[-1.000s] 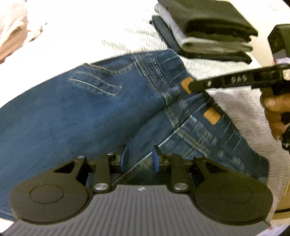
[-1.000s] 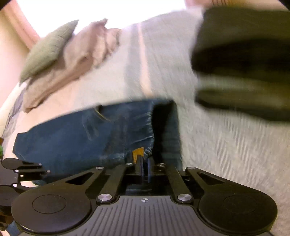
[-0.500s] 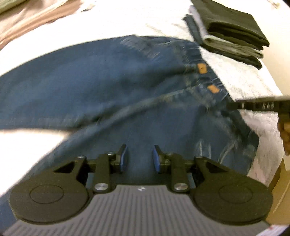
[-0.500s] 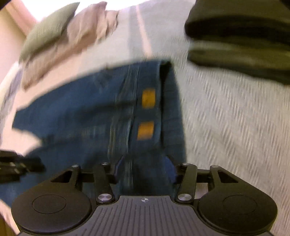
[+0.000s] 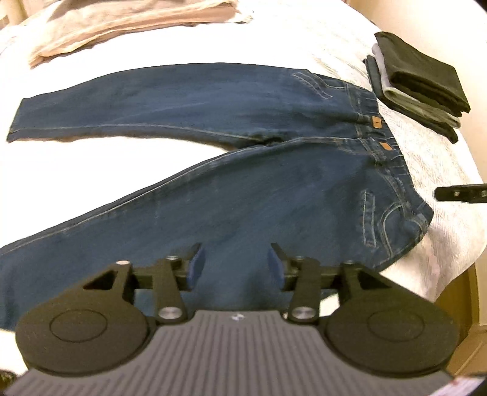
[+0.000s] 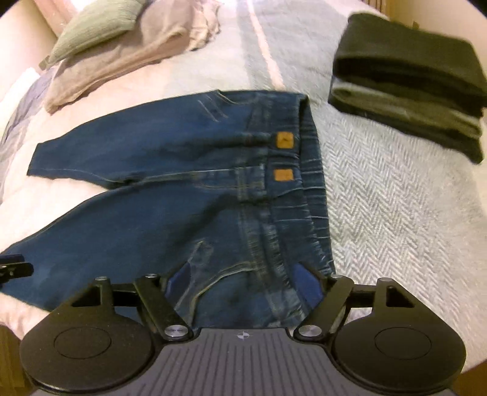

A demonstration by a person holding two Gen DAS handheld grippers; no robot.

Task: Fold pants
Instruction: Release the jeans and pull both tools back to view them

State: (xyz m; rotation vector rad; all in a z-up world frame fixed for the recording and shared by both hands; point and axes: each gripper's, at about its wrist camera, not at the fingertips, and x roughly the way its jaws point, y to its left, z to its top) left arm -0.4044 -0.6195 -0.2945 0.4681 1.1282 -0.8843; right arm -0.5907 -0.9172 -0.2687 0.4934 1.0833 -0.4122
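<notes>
Across the bed [image 5: 441, 170], near its right edge, the jeans [image 5: 243, 189] now lie flat with legs splayed. A second ago my right hand-held gripper [image 6: 243, 283] pinched the waistband; it has let go and gapes wide just over the near hip. My left hand-held gripper [image 5: 234, 265], also wide, hovers over the near thigh. Spreading looks finished, I judge; leg-on-leg fold comes next.

The bed [image 6: 380, 213] has a pale woven cover. Blue jeans [image 5: 213, 189] lie flat on it. A stack of folded clothes [image 6: 408, 82] and crumpled beige cloth [image 5: 115, 24] lie there too.
</notes>
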